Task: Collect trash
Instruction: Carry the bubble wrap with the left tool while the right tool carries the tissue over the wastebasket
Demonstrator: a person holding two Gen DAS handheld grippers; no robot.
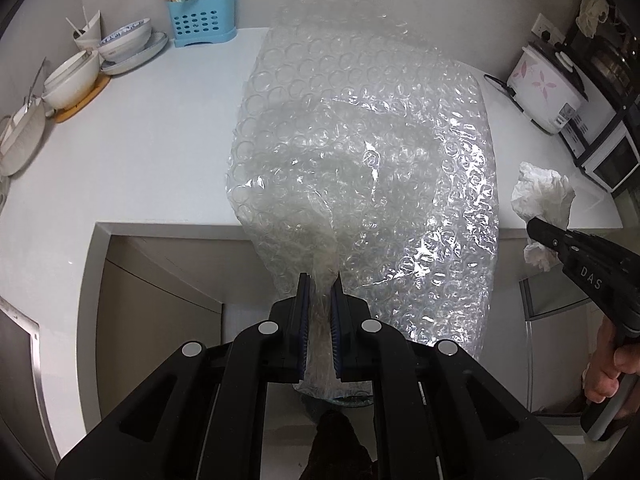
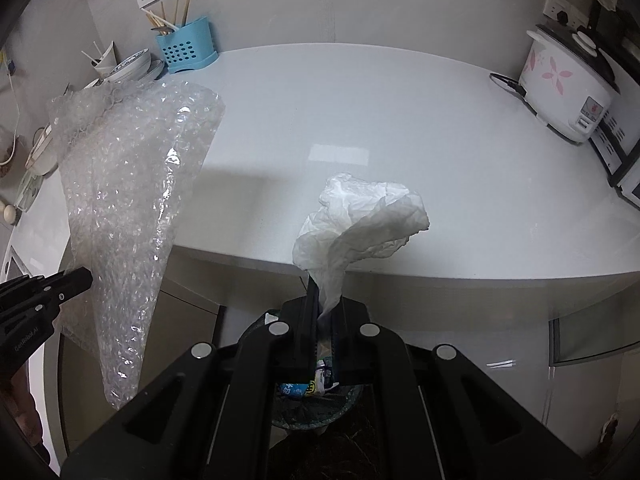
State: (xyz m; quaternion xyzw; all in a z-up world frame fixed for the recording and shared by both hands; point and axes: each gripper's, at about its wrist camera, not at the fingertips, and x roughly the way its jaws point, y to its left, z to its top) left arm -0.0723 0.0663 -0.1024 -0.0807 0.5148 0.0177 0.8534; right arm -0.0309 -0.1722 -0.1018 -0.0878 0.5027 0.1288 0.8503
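Observation:
My left gripper [image 1: 320, 280] is shut on a large sheet of clear bubble wrap [image 1: 360, 152] and holds it up in front of the white counter [image 1: 160, 152]. The wrap also shows at the left of the right wrist view [image 2: 132, 200], with the left gripper [image 2: 86, 280] pinching its edge. My right gripper [image 2: 325, 280] is shut on a crumpled white tissue [image 2: 360, 216], held off the counter's front edge [image 2: 440, 276]. The tissue [image 1: 542, 196] and right gripper [image 1: 534, 228] show at the right of the left wrist view. A trash bin [image 2: 316, 400] with wrappers sits below the right gripper.
A blue utensil holder [image 1: 202, 18] and stacked bowls [image 1: 128, 40] stand at the counter's back left. A rice cooker [image 2: 568, 88] and a microwave [image 2: 624, 160] stand at the right. Cabinet fronts [image 1: 152, 320] lie below the counter.

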